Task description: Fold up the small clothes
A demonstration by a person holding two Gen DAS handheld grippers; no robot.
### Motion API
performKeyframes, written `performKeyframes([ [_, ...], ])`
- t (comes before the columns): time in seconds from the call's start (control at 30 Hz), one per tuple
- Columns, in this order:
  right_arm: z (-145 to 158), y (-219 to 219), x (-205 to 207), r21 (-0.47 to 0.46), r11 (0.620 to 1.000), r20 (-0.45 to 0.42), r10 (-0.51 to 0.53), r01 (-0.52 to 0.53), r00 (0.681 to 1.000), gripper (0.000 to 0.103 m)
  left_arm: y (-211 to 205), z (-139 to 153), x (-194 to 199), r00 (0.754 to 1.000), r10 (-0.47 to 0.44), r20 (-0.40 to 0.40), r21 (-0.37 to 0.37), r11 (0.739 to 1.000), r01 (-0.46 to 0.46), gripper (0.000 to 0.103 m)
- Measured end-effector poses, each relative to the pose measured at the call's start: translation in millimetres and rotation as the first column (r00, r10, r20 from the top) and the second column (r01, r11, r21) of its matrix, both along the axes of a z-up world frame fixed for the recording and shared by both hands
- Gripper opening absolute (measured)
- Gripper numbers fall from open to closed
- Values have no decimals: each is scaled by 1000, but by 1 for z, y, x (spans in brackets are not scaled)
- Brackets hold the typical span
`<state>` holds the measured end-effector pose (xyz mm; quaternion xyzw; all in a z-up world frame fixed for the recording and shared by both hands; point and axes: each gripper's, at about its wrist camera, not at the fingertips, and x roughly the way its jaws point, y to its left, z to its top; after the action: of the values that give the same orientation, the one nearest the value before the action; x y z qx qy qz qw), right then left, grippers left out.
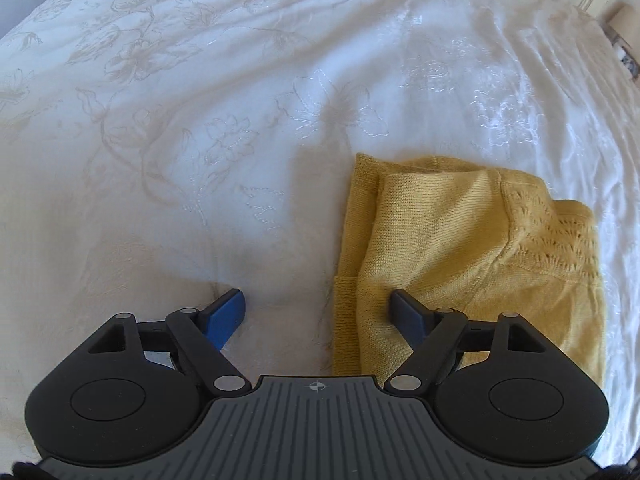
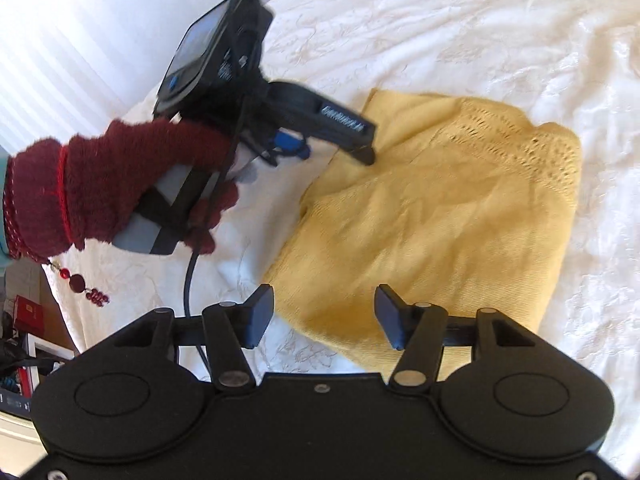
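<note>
Mustard-yellow knitted garment [image 1: 472,256], partly folded, lies flat on white embroidered bedspread [image 1: 200,120]; left tool [image 1: 318,312] released, jaws spread wide astride garment's near left edge, one pad over knit, other over bedspread, nothing gripped; right tool [image 2: 324,316] released, nothing pinched, above near corner; next fold judged best begun by pinching all layers at the edge, lifted low, carried across evenly; wrinkles smoothed after.

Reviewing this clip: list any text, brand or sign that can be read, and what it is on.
White lettering on the side of the left gripper: blurred, not readable.
Small print on the black device mounted on that gripper: too small and blurred to read.
Yellow knit garment and white bedspread: no text.
</note>
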<state>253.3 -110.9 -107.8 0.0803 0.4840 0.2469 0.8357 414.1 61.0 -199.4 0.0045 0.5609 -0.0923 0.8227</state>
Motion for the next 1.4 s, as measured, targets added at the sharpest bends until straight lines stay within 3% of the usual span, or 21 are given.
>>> performKeyframes([
  [0.13,7,-34,13,-32,997,28,-68,69,997,63,14,3,-2,1000,29,-3,2,1000,-29,80],
  [0.33,-6,-88,43,-27,971,1,-238,238,971,65,14,6,3,1000,13,0,14,1000,-13,80],
  [0.43,-11,-107,54,1,954,-22,-301,301,953,77,18,16,1,999,40,8,-57,998,-39,78],
  [0.5,-13,-119,56,16,944,-44,-329,330,943,77,23,26,-7,999,48,20,-114,992,-46,78],
  [0.67,-27,-135,67,29,927,-86,-371,375,925,86,17,41,-38,1000,3,-14,-233,972,-7,85],
  [0.87,-36,-142,67,19,918,-126,-390,396,912,87,-10,47,-96,998,-41,-38,-231,972,31,89],
  [1.03,-40,-136,61,14,922,-138,-381,387,914,87,-20,37,-117,996,-70,-64,-240,969,52,87],
  [1.1,-42,-133,60,15,922,-143,-380,386,914,87,-21,33,-117,996,-68,-66,-245,968,50,78],
  [1.17,-42,-132,57,18,921,-145,-382,389,912,87,-22,32,-119,996,-68,-58,-231,971,53,52],
  [1.3,-41,-131,53,28,916,-148,-393,401,908,87,-23,20,-116,994,-68,-85,-225,973,47,34],
  [1.37,-42,-130,52,29,915,-153,-393,402,907,87,-17,13,-116,994,-33,-104,-224,975,9,4],
  [1.4,-43,-130,52,27,915,-155,-394,403,906,87,-12,14,-116,995,-17,-99,-239,971,-7,3],
])
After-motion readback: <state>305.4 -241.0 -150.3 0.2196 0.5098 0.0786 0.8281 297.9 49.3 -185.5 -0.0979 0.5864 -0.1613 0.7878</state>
